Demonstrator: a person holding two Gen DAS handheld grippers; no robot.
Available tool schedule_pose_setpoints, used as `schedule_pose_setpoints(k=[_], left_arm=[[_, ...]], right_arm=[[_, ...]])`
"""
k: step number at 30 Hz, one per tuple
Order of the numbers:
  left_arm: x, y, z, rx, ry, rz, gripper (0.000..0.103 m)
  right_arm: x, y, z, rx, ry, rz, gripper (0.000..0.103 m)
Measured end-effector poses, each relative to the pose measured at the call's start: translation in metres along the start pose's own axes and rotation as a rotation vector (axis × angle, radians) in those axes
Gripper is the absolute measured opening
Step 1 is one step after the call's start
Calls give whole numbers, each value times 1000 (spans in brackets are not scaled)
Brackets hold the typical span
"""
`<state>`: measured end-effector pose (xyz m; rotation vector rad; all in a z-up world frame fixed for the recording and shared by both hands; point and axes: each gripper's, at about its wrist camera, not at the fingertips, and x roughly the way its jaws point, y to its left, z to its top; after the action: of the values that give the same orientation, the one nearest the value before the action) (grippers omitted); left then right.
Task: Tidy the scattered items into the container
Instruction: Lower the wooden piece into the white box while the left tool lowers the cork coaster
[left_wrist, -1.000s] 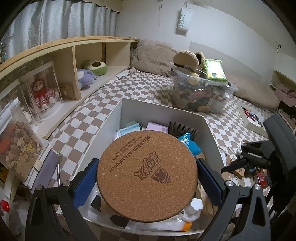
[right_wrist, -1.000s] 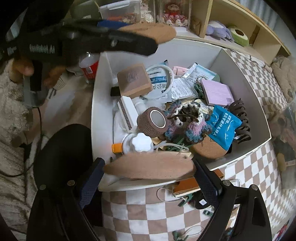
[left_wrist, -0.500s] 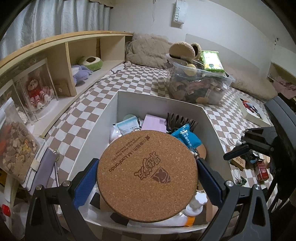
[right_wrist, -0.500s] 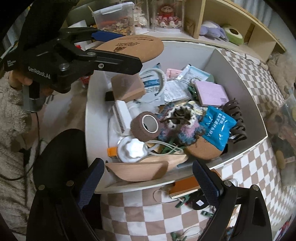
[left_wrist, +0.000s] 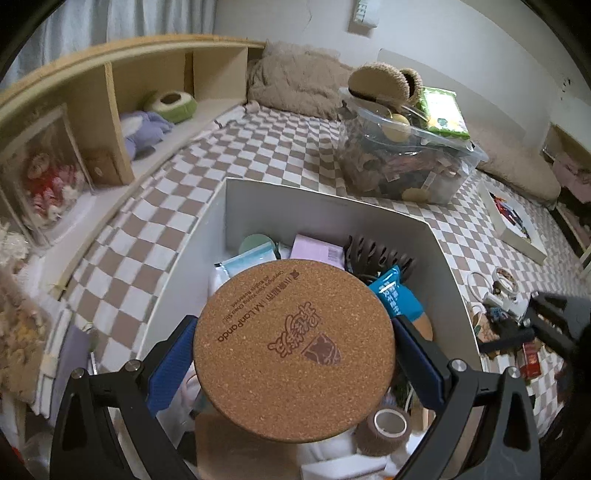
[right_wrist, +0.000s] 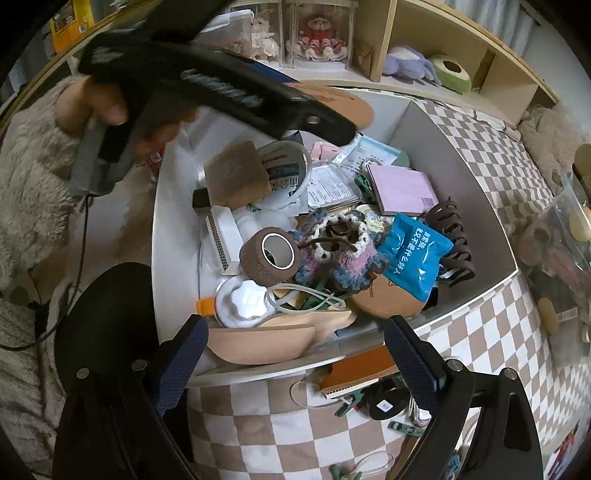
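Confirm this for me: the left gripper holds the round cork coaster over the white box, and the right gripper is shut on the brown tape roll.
Not quite. The right gripper is open and empty, as the right wrist view shows; the brown tape roll lies in the white box. The left gripper does hold the cork coaster over it.

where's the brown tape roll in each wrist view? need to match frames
Left wrist: brown tape roll at bottom right, just below the held cork coaster.
Right wrist: brown tape roll near centre of the white box, lying against the crocheted pouch.
Shared landmark: blue packet, beside the dark hair claw.
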<state>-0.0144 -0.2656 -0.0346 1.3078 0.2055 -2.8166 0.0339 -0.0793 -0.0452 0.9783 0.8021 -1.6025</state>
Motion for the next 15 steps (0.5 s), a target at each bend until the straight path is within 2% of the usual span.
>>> schedule_pose_setpoints(k=[8,13,15], left_arm=[[29,5,14,-44,76,-36,101],[46,3,30,-31,111,-26,101],[57,4,34,-44,155,-42,101]], right_arm=[[0,0,-1,2,-3,1,96],[1,1,-2,-3,4,2,96],[1,1,-3,-2,4,4,96]])
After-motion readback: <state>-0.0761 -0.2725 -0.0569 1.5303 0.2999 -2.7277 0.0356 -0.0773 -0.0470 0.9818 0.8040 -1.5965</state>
